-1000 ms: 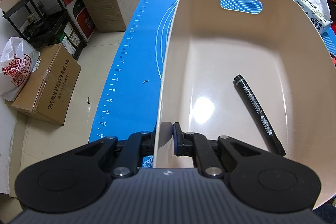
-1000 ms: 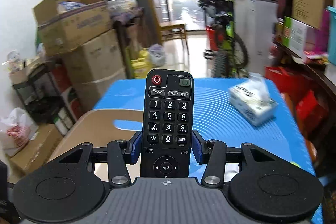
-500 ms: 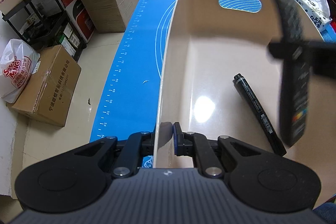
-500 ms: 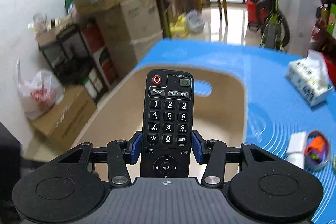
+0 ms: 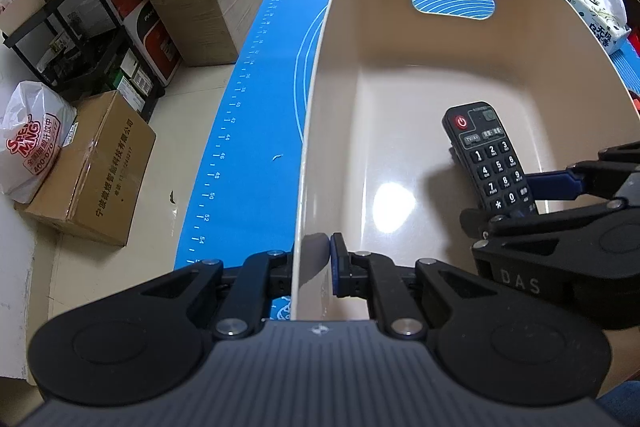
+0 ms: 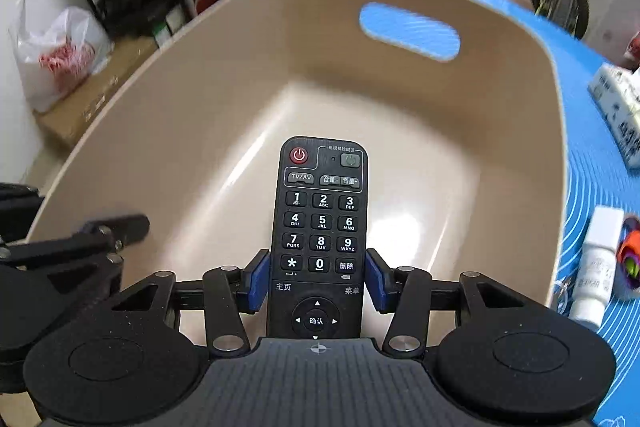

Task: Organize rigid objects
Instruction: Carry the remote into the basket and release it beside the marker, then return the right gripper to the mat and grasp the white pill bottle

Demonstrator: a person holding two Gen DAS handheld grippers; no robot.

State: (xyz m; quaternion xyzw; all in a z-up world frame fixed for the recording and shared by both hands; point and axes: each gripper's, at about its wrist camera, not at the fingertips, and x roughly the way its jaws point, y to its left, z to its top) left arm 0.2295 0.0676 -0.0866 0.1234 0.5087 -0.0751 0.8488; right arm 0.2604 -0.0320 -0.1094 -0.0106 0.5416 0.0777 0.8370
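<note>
A beige plastic bin with a handle slot stands on a blue mat. My left gripper is shut on the bin's near rim, one pad on each side of the wall. My right gripper is shut on a black remote control, buttons up, its pads pressing the remote's two long sides. In the left wrist view the remote hangs low inside the bin at the right, with the right gripper behind it. The black marker that lay there is hidden under the remote.
A tissue pack lies on the mat to the right of the bin. A white tube and a small colourful object sit beside the bin's right wall. Cardboard boxes and a plastic bag are on the floor at the left.
My right gripper has tipped downward and carried the remote from above the table down into the bin, where it now covers the marker. The left gripper has kept its hold on the rim.
</note>
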